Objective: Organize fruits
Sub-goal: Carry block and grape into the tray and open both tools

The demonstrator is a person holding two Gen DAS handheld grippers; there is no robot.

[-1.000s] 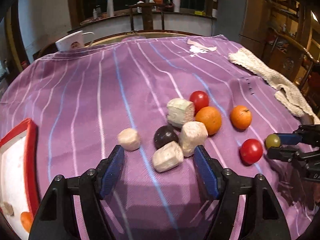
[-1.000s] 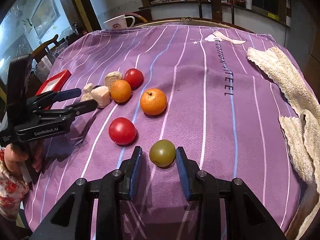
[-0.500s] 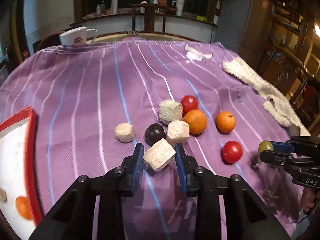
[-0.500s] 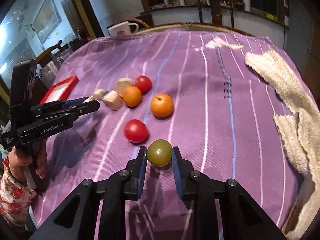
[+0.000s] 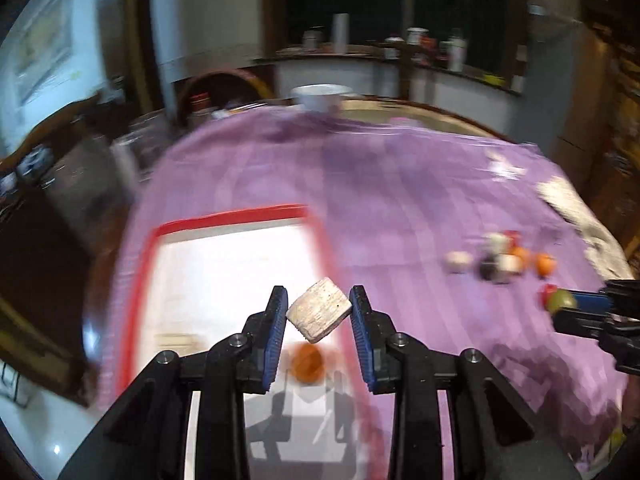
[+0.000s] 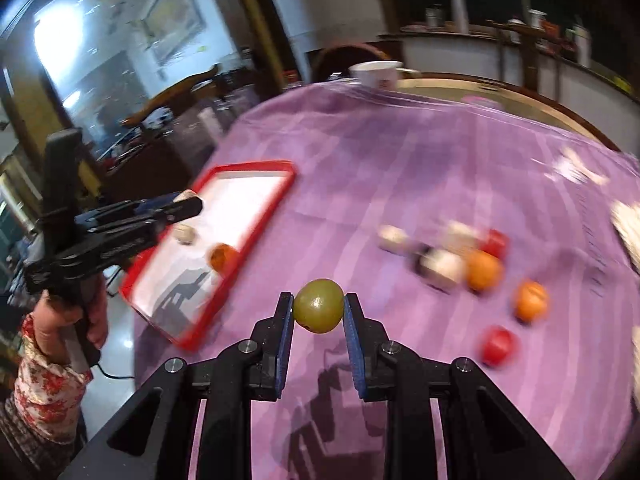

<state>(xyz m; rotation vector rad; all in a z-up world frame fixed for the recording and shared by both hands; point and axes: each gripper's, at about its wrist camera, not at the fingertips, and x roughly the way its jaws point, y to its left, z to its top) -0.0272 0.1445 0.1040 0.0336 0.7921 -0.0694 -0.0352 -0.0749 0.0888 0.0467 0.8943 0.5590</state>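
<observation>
My left gripper (image 5: 319,312) is shut on a pale beige chunk (image 5: 319,309) and holds it in the air above the red-rimmed white tray (image 5: 232,216). An orange fruit (image 5: 307,362) lies in the tray below it. My right gripper (image 6: 319,309) is shut on a green fruit (image 6: 319,306), lifted above the purple striped cloth (image 6: 400,168). The tray (image 6: 256,216) lies to its left, with the left gripper (image 6: 184,204) over it. To its right, on the cloth, lie two oranges (image 6: 483,269), two red fruits (image 6: 498,346), a dark fruit and beige chunks (image 6: 444,266).
A white cup (image 6: 376,72) stands at the far table edge. A cream towel (image 5: 576,204) lies at the right edge. The tray sits near the table's left edge, with the floor beyond. A counter with bottles stands behind.
Both grippers have lifted their loads off the cloth and swung left. The left one now carries the beige chunk over the tray; the right one holds the green fruit higher.
</observation>
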